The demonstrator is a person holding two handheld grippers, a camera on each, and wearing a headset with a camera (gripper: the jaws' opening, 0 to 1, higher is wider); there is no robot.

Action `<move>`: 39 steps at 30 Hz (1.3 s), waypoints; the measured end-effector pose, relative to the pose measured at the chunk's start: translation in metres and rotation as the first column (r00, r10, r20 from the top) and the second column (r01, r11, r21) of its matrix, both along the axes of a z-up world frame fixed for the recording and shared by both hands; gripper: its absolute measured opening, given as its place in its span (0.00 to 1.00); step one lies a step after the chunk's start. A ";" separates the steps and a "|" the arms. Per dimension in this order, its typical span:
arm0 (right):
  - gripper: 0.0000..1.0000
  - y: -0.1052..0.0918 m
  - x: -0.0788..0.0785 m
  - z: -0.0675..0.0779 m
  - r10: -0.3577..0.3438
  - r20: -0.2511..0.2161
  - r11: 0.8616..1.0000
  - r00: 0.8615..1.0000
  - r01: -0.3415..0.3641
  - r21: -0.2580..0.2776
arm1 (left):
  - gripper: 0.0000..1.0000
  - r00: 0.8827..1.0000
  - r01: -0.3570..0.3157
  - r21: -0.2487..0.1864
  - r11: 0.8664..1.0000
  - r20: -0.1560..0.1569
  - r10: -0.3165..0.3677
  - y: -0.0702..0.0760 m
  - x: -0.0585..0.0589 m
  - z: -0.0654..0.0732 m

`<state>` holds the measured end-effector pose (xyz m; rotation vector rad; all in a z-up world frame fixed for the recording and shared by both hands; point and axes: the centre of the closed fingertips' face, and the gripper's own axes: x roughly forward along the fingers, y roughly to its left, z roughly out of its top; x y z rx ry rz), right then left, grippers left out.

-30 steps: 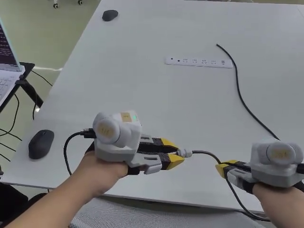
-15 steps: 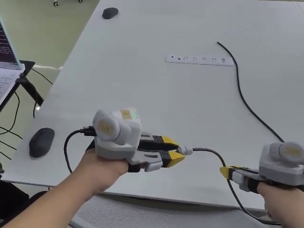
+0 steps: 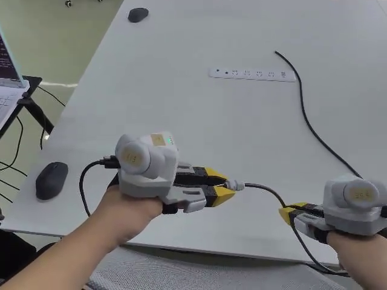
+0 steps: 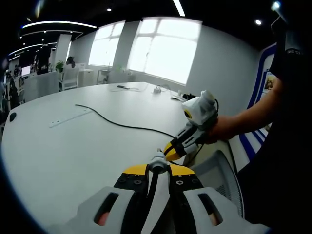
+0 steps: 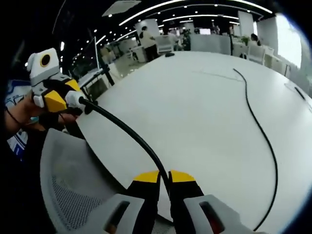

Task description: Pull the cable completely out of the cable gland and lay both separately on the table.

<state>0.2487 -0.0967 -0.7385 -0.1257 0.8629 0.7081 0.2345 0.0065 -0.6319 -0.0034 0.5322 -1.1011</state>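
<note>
My left gripper point(image 3: 225, 186) is shut on the small grey cable gland point(image 3: 236, 185), whose end pokes out between the yellow tips point(image 4: 158, 162). A black cable point(image 3: 272, 194) runs out of the gland and curves down to my right gripper point(image 3: 285, 214), which is shut on it. In the right gripper view the cable point(image 5: 127, 132) stretches from my right gripper point(image 5: 164, 176) up to the gland point(image 5: 74, 99) in the left gripper point(image 5: 68, 100). Both grippers hover over the white table's near edge point(image 3: 181, 241), about a hand's width apart.
A white power strip point(image 3: 253, 74) lies at the table's middle, with its black cord point(image 3: 308, 124) trailing toward the near right edge. One black mouse point(image 3: 51, 179) sits at the near left, another point(image 3: 138, 14) at the far left. A laptop point(image 3: 6, 72) stands off the left side.
The right gripper has shifted slightly back to the left and up after dipping rightward, still on the cable. The left gripper stays where it was, holding the gland.
</note>
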 end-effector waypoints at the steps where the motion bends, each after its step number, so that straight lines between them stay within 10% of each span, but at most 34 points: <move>1: 0.03 0.001 0.000 0.001 0.008 0.008 1.000 1.000 -0.008 -0.002 | 0.15 1.000 -0.001 0.001 1.000 0.000 0.001 0.000 0.000 0.000; 6: 0.20 0.010 -0.002 0.016 0.113 0.087 0.992 0.990 -0.108 -0.057 | 0.15 1.000 -0.004 0.008 1.000 -0.006 0.004 0.002 -0.001 -0.003; 11: 0.24 0.036 -0.010 0.053 0.316 0.236 0.947 0.919 -0.288 -0.146 | 0.15 1.000 -0.001 0.020 1.000 -0.011 0.001 0.001 -0.005 -0.005; 19: 0.21 0.073 -0.014 0.082 0.475 0.338 0.878 0.812 -0.414 -0.240 | 0.15 1.000 0.000 0.020 1.000 -0.018 0.000 -0.001 -0.005 -0.005; 39: 0.11 0.087 -0.011 0.085 0.545 0.358 0.836 0.758 -0.462 -0.295 | 0.15 1.000 0.012 0.022 1.000 -0.021 -0.011 -0.003 -0.006 -0.005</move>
